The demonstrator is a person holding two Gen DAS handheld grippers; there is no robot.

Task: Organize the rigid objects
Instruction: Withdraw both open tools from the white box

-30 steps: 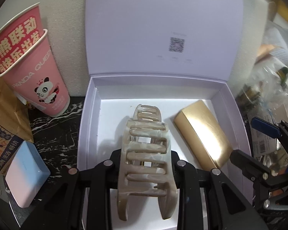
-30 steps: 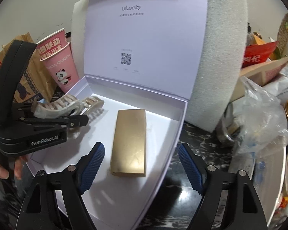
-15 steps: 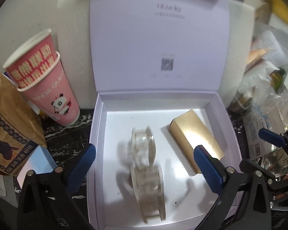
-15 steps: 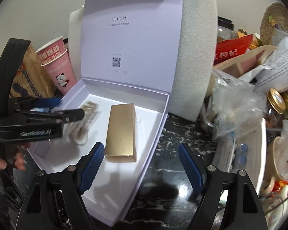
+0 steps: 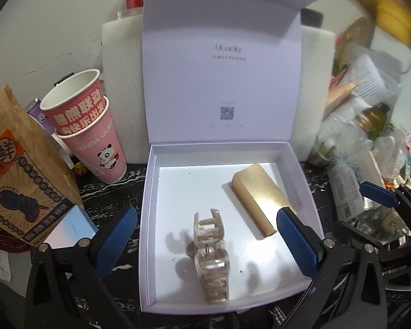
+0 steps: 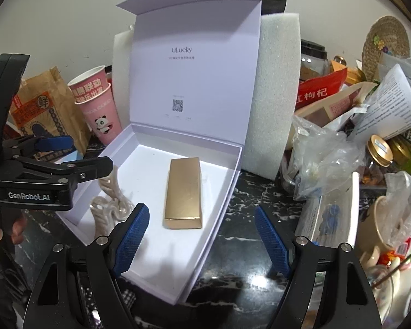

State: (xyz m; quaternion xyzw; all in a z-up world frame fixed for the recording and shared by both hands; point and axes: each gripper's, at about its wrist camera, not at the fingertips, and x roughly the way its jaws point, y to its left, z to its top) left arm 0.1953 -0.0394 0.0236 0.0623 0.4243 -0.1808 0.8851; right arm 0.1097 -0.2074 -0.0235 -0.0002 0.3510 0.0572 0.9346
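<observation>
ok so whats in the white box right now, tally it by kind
hair claw clip: 1
gold box: 1
total: 2, both lying on the floor of the open white box, apart from each other

bright overhead light, glare on white box floor; soft shadows; fisheye bending edges, dark corners; right clutter blurred.
</observation>
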